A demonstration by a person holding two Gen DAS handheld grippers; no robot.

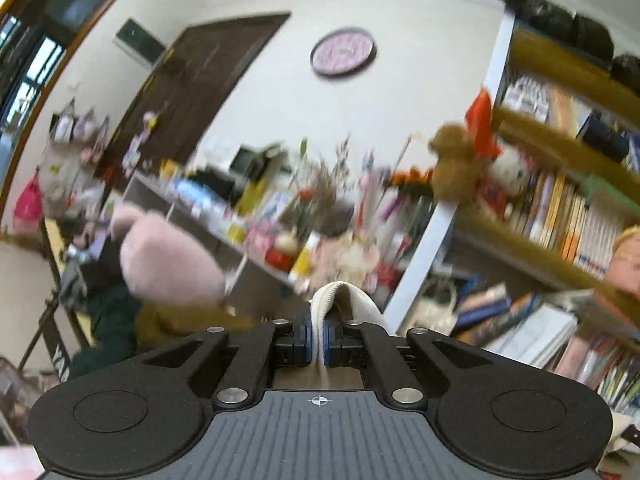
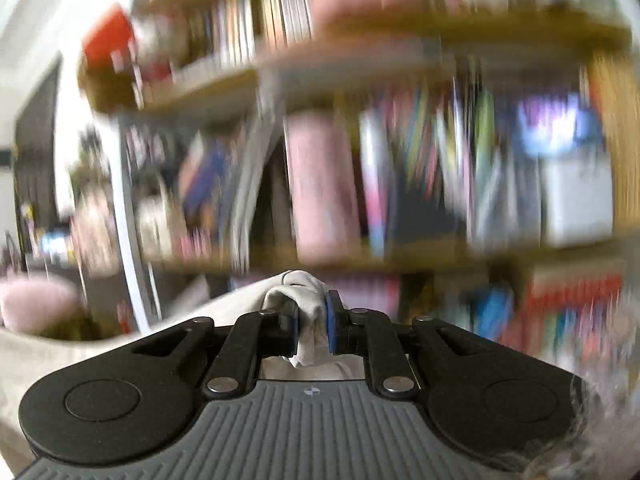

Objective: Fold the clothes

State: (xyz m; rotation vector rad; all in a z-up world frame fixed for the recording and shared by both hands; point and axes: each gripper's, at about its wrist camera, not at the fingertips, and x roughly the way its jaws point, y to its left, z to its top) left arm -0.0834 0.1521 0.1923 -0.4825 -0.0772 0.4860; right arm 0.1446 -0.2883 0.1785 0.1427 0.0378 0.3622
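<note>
Cloth (image 1: 340, 304), cream and soft, is lifted in the air before the shelves (image 1: 560, 200), and it seems light and floppy. Left tongs (image 1: 319, 340) are closed on a ribbed hem; right tongs (image 2: 312, 332) pinch a bunched fold, so firm edge grips suit it.

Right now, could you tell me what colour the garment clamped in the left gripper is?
Cream-white garment, ribbed at the edge; clearest in the left wrist view.

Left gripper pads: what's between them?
A ribbed cream garment edge, pinched between the blue pads of the left gripper; shows in the left wrist view.
</note>
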